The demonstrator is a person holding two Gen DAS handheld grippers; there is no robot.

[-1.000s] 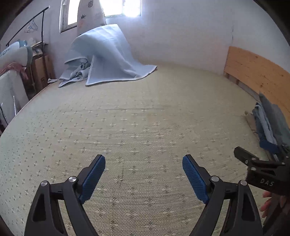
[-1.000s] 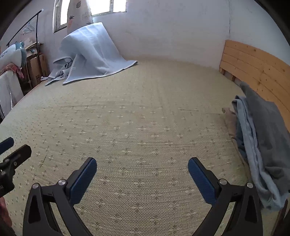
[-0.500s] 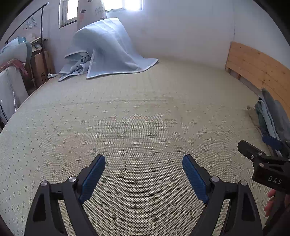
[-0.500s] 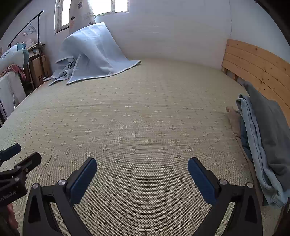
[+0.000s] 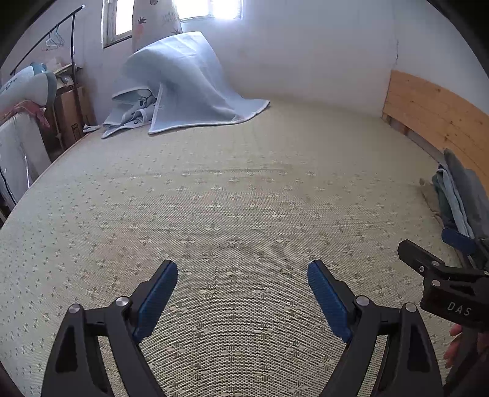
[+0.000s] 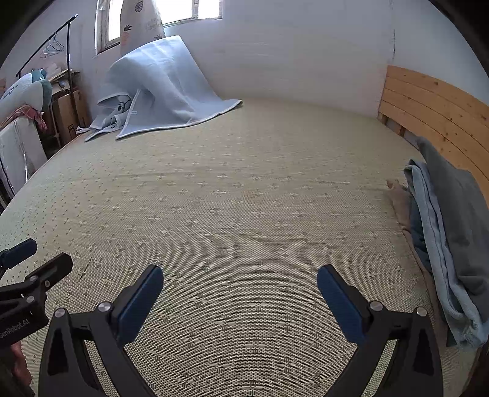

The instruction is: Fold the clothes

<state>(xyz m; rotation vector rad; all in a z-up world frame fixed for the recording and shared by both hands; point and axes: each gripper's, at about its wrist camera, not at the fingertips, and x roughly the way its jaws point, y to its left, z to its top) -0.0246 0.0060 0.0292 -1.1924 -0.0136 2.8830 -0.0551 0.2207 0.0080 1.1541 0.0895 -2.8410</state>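
Your clothes (image 6: 443, 232) lay in a soft heap at the right edge of the bed, against the wooden headboard (image 6: 434, 100): a grey piece draped over a light blue one, with something darker tucked beneath. They looked loosely piled, not stacked flat, though whether any layer was already folded could not be read from here. The woven mat (image 6: 244, 198) across the middle of the bed held no garment, so the scene fit either a pile waiting to be spread out or a pile set aside once handled; the pictures did not settle which.

Your right gripper (image 6: 240, 294) hovered low over the mat, pointing down the bed, its jaws spread wide and holding nothing, the clothes off to its right. Your left gripper (image 5: 243, 290) sat beside it at much the same height, jaws likewise wide apart and empty, aimed at the bare mat. Each gripper showed at the edge of the other's view, so you held them near one another.

Farther off, a pale blue blanket (image 5: 189, 85) was heaped in the far corner under the window (image 5: 211, 7), with a clothes rack (image 5: 65, 45) standing at the left.
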